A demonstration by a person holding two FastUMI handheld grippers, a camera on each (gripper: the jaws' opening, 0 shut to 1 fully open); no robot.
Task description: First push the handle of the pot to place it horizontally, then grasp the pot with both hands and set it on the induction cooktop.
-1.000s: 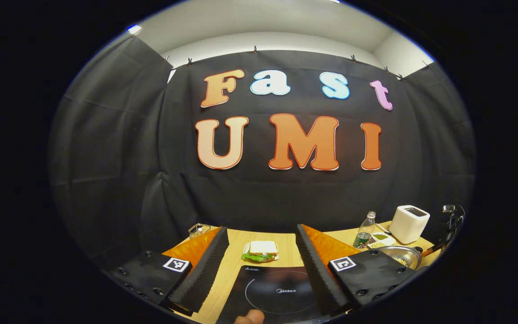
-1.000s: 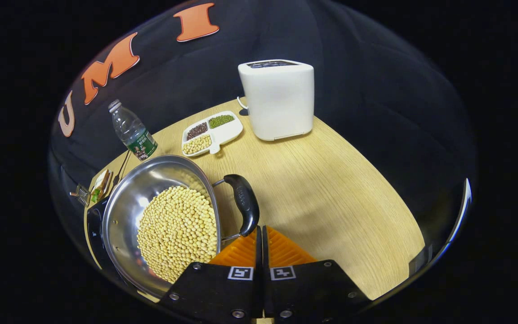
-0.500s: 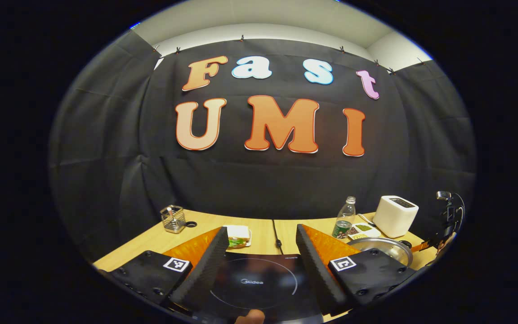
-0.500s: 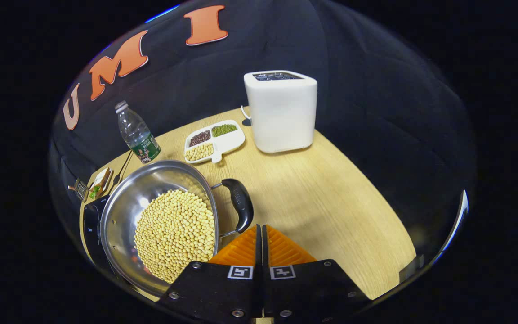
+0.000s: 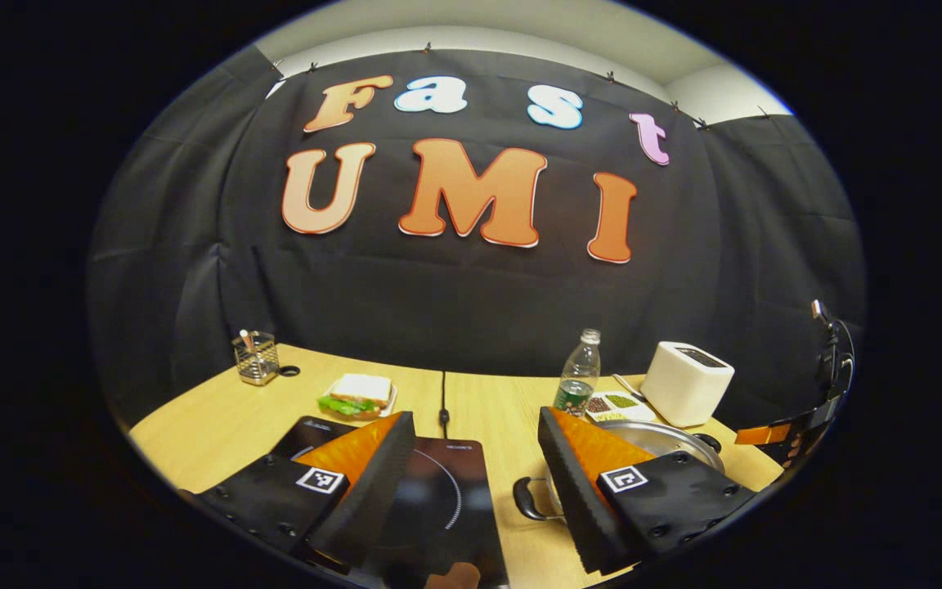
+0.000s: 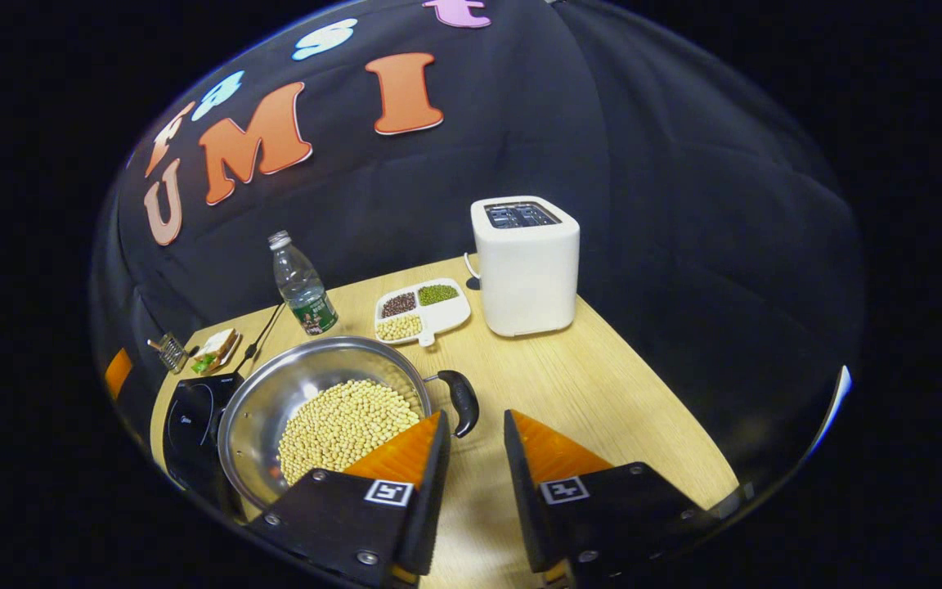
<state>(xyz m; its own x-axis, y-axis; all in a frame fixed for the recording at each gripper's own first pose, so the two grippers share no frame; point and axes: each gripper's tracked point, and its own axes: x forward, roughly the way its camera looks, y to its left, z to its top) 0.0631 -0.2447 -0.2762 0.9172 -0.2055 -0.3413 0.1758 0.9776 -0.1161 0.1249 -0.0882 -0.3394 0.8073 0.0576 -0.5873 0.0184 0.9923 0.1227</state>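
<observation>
A steel pot (image 6: 271, 397) full of soybeans (image 6: 348, 425) stands on the wooden table beside the black induction cooktop (image 6: 193, 413). Its right black handle (image 6: 464, 401) lies just ahead of my right gripper (image 6: 475, 417), which is open and apart from it. In the left gripper view my left gripper (image 5: 475, 415) is open above the cooktop (image 5: 438, 491). The pot (image 5: 671, 435) sits behind its right finger (image 5: 577, 466), and the pot's left handle (image 5: 527, 501) pokes out beside that finger. The right gripper (image 5: 794, 433) shows at the far right.
A white toaster (image 6: 527, 266), a divided dish of beans (image 6: 422, 307) and a water bottle (image 6: 303, 282) stand behind the pot. A sandwich plate (image 5: 356, 394), a wire basket (image 5: 257, 360) and the cooktop's cable (image 5: 443, 401) lie at the back left.
My right gripper has opened and drawn back and up from the pot's handle. The left gripper view has swung left and down, bringing the pot's left handle into sight.
</observation>
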